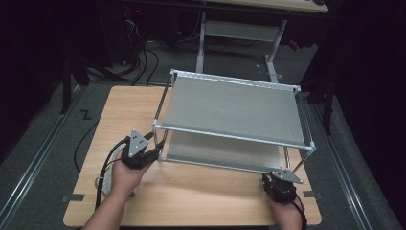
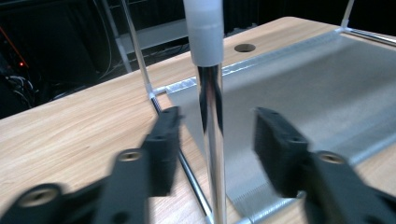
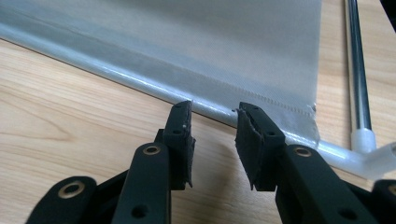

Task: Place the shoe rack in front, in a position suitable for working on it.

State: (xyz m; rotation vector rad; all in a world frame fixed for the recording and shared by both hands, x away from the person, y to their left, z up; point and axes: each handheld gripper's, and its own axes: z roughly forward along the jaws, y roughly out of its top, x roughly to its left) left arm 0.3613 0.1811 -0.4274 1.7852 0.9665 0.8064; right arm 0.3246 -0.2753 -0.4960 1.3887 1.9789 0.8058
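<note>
Dim room, wooden counter (image 1: 201,191) carrying a two-tier fabric rack (image 1: 234,108) toward its far right. Left tongs (image 2: 215,135) stand part open around the rack's chrome corner post (image 2: 211,121), pads not touching it. Right tongs (image 3: 215,135) stand part open, tips at the rack's lower front rail (image 3: 140,84), gripping nothing.

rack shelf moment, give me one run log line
left gripper: open, jaws astride chrome corner post, not pressing | right gripper: open, at lower shelf front rail | rack: upright on table
</note>
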